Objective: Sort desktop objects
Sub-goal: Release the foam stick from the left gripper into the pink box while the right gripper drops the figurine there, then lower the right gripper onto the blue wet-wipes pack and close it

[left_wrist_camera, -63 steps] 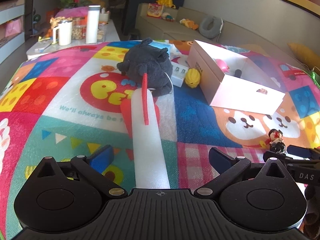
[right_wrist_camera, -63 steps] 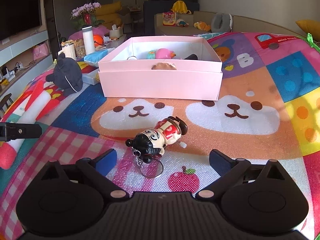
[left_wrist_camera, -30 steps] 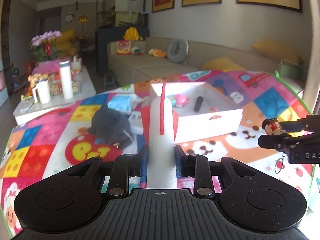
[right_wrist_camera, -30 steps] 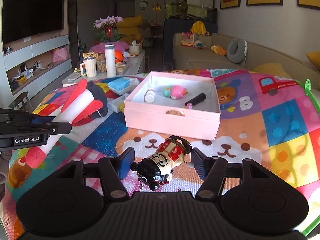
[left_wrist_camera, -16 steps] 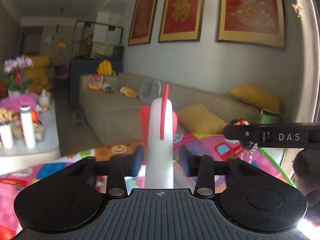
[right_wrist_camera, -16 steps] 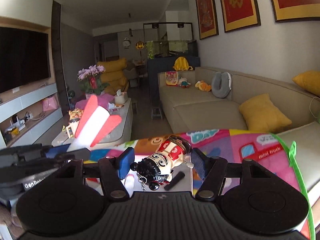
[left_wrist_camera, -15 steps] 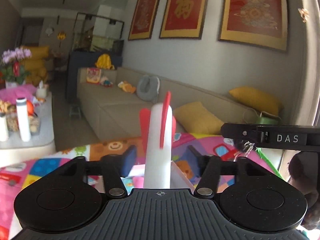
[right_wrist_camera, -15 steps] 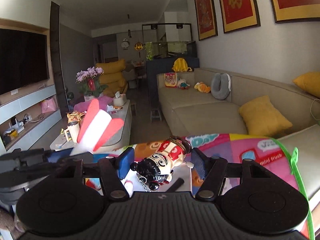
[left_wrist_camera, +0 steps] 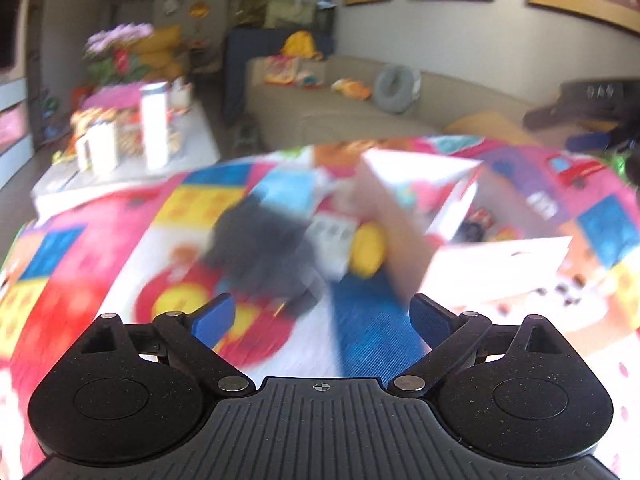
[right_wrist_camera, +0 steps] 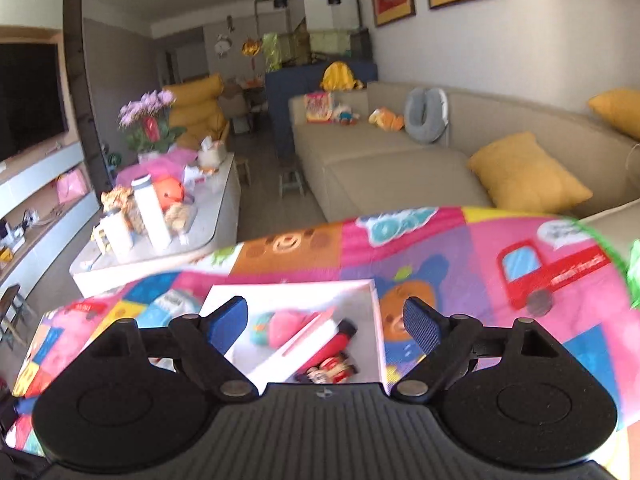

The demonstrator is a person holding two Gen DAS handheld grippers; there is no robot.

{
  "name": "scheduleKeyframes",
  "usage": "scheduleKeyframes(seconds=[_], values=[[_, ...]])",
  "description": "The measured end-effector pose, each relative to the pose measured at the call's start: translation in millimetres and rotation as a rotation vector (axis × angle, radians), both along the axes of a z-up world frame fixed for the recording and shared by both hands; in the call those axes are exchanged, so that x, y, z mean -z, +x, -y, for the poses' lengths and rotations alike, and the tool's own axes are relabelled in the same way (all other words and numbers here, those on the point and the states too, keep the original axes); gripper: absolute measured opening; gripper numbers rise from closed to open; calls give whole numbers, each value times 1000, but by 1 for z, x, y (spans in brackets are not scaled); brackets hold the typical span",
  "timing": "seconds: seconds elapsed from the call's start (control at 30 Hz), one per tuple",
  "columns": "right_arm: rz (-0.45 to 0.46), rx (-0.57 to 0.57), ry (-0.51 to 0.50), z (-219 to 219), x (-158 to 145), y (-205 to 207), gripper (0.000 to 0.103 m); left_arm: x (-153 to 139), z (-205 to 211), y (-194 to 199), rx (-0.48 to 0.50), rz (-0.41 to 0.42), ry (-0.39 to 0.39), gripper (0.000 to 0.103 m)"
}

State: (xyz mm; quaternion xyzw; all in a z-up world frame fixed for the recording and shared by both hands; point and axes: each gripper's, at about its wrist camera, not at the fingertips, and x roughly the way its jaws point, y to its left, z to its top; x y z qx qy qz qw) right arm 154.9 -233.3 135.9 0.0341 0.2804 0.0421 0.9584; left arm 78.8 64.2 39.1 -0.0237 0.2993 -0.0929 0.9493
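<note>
Inside the pink box (right_wrist_camera: 374,296), below your right gripper (right_wrist_camera: 324,322), lie the foam rocket (right_wrist_camera: 296,350) and doll keychain (right_wrist_camera: 330,372); both grippers' jaws have just been opening, nothing between them; left gripper (left_wrist_camera: 322,318) faces a blurred dark plush (left_wrist_camera: 260,252).

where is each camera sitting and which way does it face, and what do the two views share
Left wrist: on the left gripper, angled down over the play mat, blurred; its open blue fingers show, empty.
Right wrist: on the right gripper, looking down into the pink box; its open jaws show, empty.
Shared: the box, mat, sofa.
</note>
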Motion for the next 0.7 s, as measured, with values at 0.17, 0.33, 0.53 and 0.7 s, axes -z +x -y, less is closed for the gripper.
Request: scheduleKeyframes(seconds=[0.17, 0.33, 0.53, 0.7], values=[[-9, -160, -129, -80, 25, -5, 85, 23, -40, -22, -132, -57, -43, 100], [-12, -354, -282, -169, 57, -16, 79, 26, -49, -30, -189, -61, -78, 101], [-89, -414, -164, -220, 61, 9, 79, 27, -44, -30, -176, -55, -82, 101], [-107, -338, -30, -225, 35, 59, 79, 23, -33, -40, -141, 13, -34, 101]])
